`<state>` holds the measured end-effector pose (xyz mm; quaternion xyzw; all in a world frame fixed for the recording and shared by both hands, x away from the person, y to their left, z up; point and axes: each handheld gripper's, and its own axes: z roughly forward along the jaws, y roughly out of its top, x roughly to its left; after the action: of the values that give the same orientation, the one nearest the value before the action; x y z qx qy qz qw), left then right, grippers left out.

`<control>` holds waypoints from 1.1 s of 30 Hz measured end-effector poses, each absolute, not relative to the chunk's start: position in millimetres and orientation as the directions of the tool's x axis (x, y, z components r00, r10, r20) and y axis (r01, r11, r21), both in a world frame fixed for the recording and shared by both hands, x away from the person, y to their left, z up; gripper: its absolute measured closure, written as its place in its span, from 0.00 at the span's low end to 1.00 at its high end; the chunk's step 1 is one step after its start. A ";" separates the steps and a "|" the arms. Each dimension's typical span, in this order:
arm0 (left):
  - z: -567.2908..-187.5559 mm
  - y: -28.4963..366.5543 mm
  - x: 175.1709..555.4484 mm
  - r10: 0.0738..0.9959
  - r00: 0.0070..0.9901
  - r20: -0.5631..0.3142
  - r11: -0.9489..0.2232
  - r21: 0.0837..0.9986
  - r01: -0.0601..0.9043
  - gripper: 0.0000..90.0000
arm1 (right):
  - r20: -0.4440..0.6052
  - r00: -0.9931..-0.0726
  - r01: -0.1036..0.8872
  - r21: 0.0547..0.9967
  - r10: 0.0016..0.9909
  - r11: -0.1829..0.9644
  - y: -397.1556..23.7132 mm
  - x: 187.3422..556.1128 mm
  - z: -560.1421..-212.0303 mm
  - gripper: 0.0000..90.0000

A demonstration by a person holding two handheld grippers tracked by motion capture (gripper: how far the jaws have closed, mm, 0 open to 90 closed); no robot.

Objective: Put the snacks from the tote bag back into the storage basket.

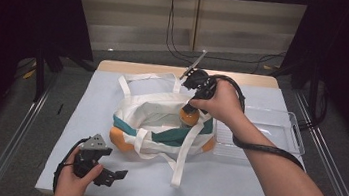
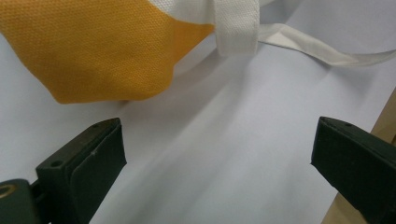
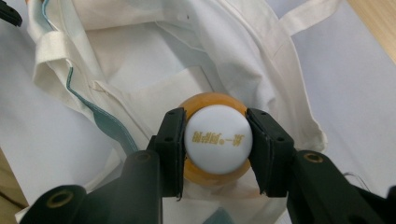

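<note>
Black jaws of the left tool (image 1: 120, 174) stand wide apart over the pale tabletop (image 1: 232, 185) at its near edge, just short of the orange corner of the canvas tote bag (image 1: 159, 121). Farther off, the right tool (image 3: 218, 147) is clamped on an amber jar with a white lid (image 3: 218, 140) above the bag's open mouth, and a clear plastic tray (image 1: 279, 131) lies beside the bag.

— What carries everything here?

— A rectangular table with a pale lavender-grey top (image 1: 111, 100) and a light wooden edge showing at twelve o'clock.

— And lying straight on it?

— A cream cloth tote bag with teal and orange patches (image 1: 156, 126) near the centre, and a clear rectangular plastic tray (image 1: 280, 122) just beside it at three o'clock.
</note>
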<state>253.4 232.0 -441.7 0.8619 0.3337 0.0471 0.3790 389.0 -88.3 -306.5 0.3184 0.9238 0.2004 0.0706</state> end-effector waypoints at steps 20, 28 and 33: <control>-441.9 231.0 254.1 0.608 0.775 -0.175 -0.488 0.688 0.538 0.03 | 0.024 -0.773 0.594 0.380 0.634 0.709 -95.2 394.1 -259.2 0.67; -442.6 231.6 253.8 0.608 0.773 -0.185 -0.482 0.687 0.543 0.03 | 0.013 -0.772 0.596 0.361 0.636 0.717 -99.5 396.3 -244.5 0.67; -442.7 231.5 253.7 0.608 0.772 -0.185 -0.481 0.688 0.544 0.03 | 0.020 -0.771 0.602 0.345 0.636 0.720 -101.6 398.5 -235.5 0.67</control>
<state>253.7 231.5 -442.7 0.8595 0.3350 0.0417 0.3837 398.5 -101.6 -235.5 0.3344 0.9259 0.1683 0.0502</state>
